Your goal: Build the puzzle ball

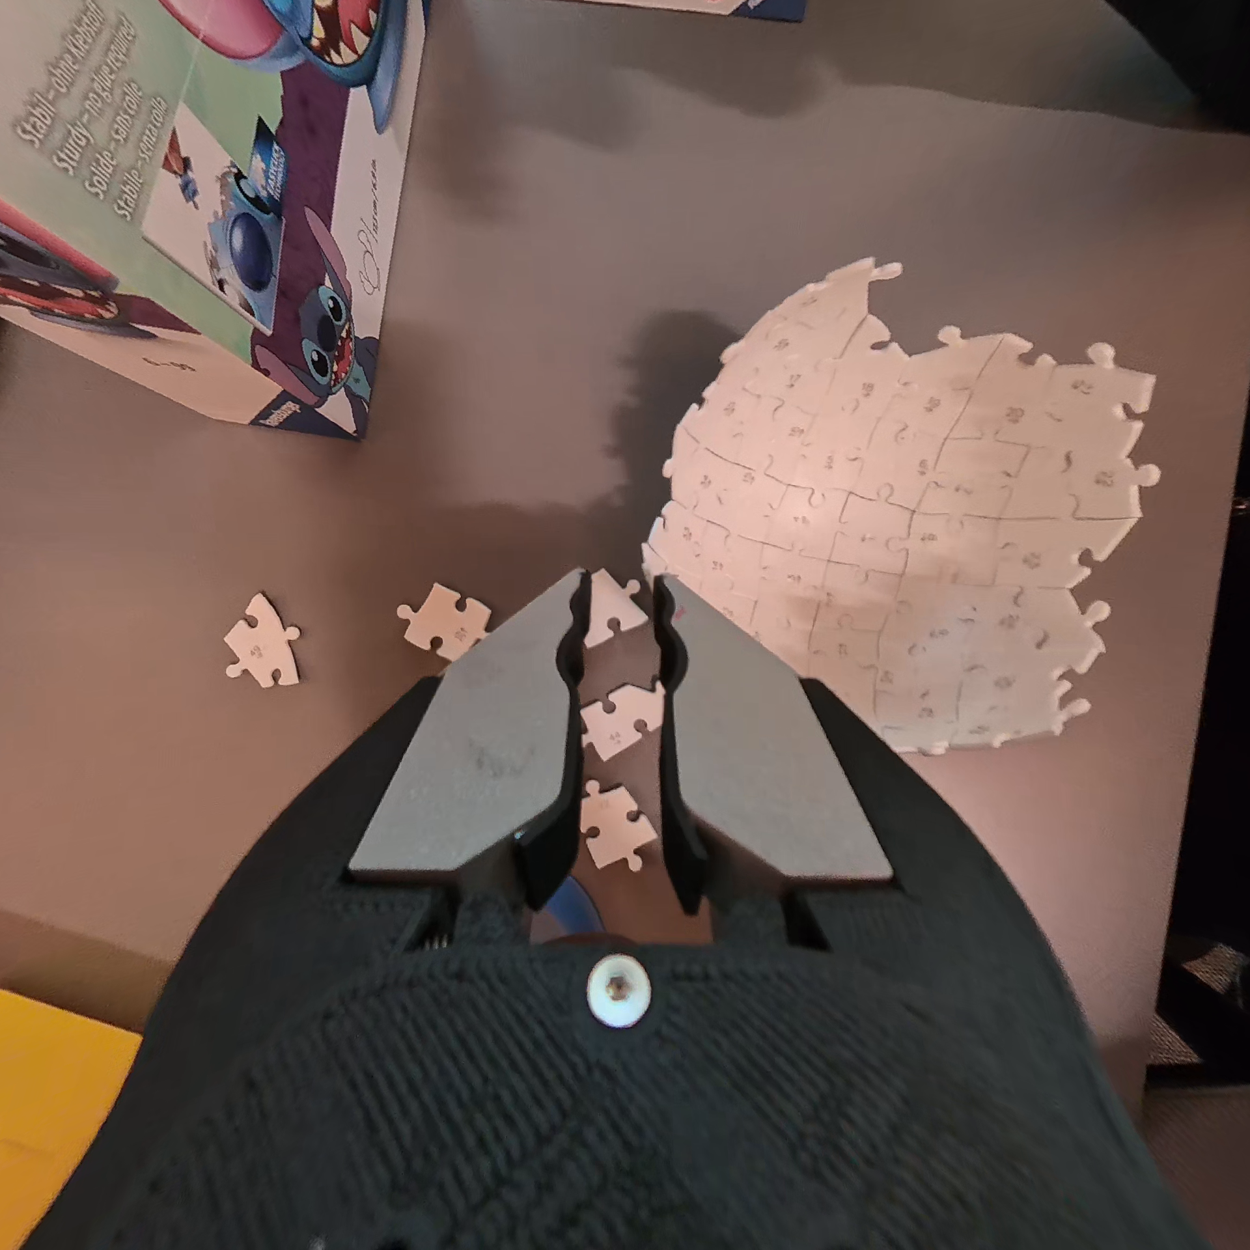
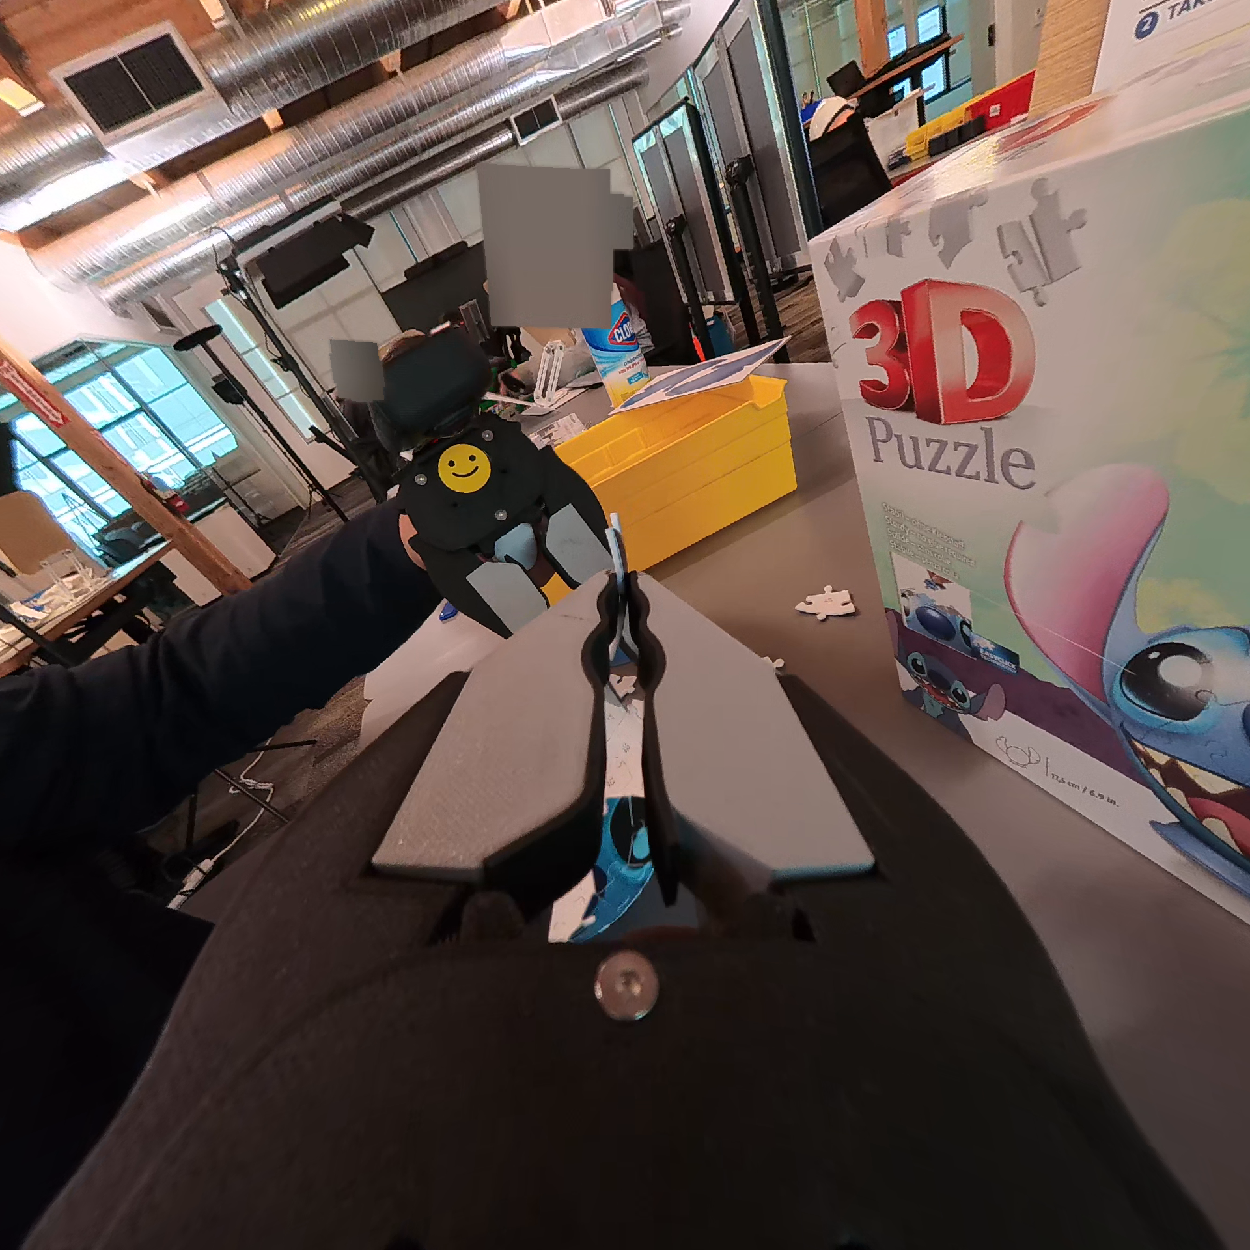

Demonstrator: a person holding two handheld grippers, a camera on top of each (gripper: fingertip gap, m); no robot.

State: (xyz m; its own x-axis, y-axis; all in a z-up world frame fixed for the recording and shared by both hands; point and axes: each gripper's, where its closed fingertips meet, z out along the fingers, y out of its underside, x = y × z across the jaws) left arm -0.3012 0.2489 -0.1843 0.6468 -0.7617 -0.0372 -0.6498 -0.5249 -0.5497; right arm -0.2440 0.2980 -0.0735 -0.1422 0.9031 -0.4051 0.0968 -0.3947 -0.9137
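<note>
The partly built puzzle ball (image 1: pixel 899 514) lies on the grey table as a curved white shell, inner side up, to the right of my left gripper (image 1: pixel 619 580). That gripper is open and empty, hovering over several loose white pieces: one at its tips (image 1: pixel 612 605), one between its fingers (image 1: pixel 622 720), and two to the left (image 1: pixel 446 621) (image 1: pixel 262 641). My right gripper (image 2: pixel 622 582) is shut on a thin puzzle piece (image 2: pixel 615 541) that stands edge-up above its tips. The ball's blue printed side (image 2: pixel 629 839) shows below it. The left gripper (image 2: pixel 541 588) faces it.
The puzzle box (image 1: pixel 203 203) stands at the back left; it also shows in the right wrist view (image 2: pixel 1048 473). Stacked yellow bins (image 2: pixel 683 460) sit behind the left gripper. One loose piece (image 2: pixel 825 600) lies by the box. The table edge (image 1: pixel 1204 609) runs just right of the shell. About 15 cm separates my left fingertips from my right.
</note>
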